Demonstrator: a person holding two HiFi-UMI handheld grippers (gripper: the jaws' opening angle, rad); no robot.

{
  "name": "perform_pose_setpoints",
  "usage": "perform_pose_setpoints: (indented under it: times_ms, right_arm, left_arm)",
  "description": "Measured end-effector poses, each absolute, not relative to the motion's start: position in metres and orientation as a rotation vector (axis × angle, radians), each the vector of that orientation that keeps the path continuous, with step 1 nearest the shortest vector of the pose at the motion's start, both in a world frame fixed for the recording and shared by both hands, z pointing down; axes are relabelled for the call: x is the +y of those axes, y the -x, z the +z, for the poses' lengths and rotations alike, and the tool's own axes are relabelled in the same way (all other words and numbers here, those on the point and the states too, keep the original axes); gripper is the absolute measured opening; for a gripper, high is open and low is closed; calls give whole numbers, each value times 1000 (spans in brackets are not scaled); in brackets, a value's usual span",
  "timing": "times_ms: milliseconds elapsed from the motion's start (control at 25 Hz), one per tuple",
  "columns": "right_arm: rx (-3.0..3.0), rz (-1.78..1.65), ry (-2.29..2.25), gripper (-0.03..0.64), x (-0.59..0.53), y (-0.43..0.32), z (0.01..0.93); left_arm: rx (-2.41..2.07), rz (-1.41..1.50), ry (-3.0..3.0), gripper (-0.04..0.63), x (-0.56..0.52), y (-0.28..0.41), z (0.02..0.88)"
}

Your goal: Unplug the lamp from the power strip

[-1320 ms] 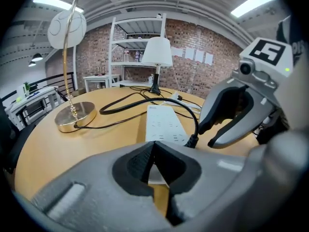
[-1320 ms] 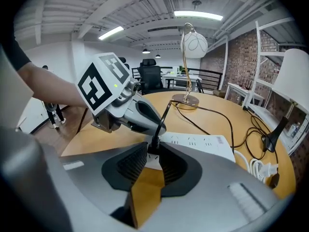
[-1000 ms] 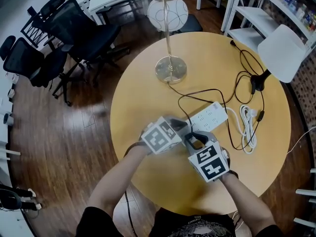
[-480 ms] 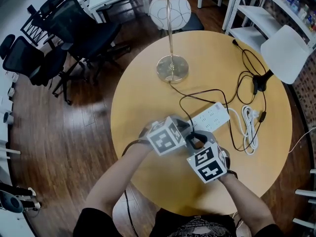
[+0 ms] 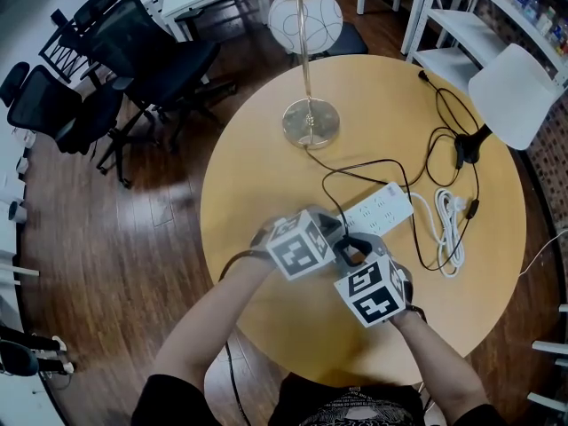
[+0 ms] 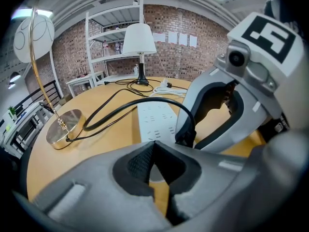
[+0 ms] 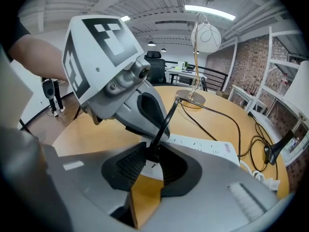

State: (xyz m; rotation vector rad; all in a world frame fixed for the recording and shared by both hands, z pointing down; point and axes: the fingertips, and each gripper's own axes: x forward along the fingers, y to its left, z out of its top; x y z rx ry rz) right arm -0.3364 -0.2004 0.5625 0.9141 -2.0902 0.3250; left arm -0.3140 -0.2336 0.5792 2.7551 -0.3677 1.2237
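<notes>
A gold lamp [image 5: 309, 122] with a globe shade stands at the far side of the round table [image 5: 257, 193]. Its black cord [image 5: 355, 169] runs to a white power strip [image 5: 383, 209]. My right gripper [image 5: 355, 250] is at the strip's near end. Its jaws have just been closing, and the pads now press the lamp's black plug [image 7: 152, 153]. The plug sits upright in the strip [image 7: 207, 146]. My left gripper [image 6: 154, 144] is shut, its tips down on the strip's near end [image 6: 157, 120], right beside the plug [image 6: 186, 138].
A second lamp [image 5: 510, 91] with a white shade and a black base stands at the table's right edge, its cord looping nearby. A coiled white cable [image 5: 446, 229] lies right of the strip. Black office chairs [image 5: 133, 51] and white shelves [image 5: 461, 16] stand beyond the table.
The left gripper has rolled a little, so its marker cube shows a different tilt. Both hands have stayed at the strip's near end.
</notes>
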Motion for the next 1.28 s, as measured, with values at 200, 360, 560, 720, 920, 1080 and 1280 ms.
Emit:
perform_pose_setpoints:
  times_ms: [200,360,560,720,920,1080,1280]
  right_arm:
    - [-2094,252,-935,86,-200,339,556]
    - [-2086,221,-893,86,-204,338,548]
    - [-2090,229,-927,87,-199,329,536]
    - [-2100,241,-966,87,-196,321,524]
    - [-2104,310,-1074,87,-191,294,517]
    - [-2093,387,-1165,89,-185,267,518]
    - [-2071,462,-1233,89,-172,241,529]
  left_arm:
    - [-376,1235,-2756,2,-234,315,579]
    - [-383,1219,-2749,3,-235,314,581]
    - [-382,1218,-2742,3,-234,315,580]
    - [-398,1197,-2725,3,-234,315,581]
    - [-440,1188,-2698,3,-233,316,584]
    - [-488,1098,-2670,3,-235,320,579]
    - [-620,989,-2668,3,-235,323,570]
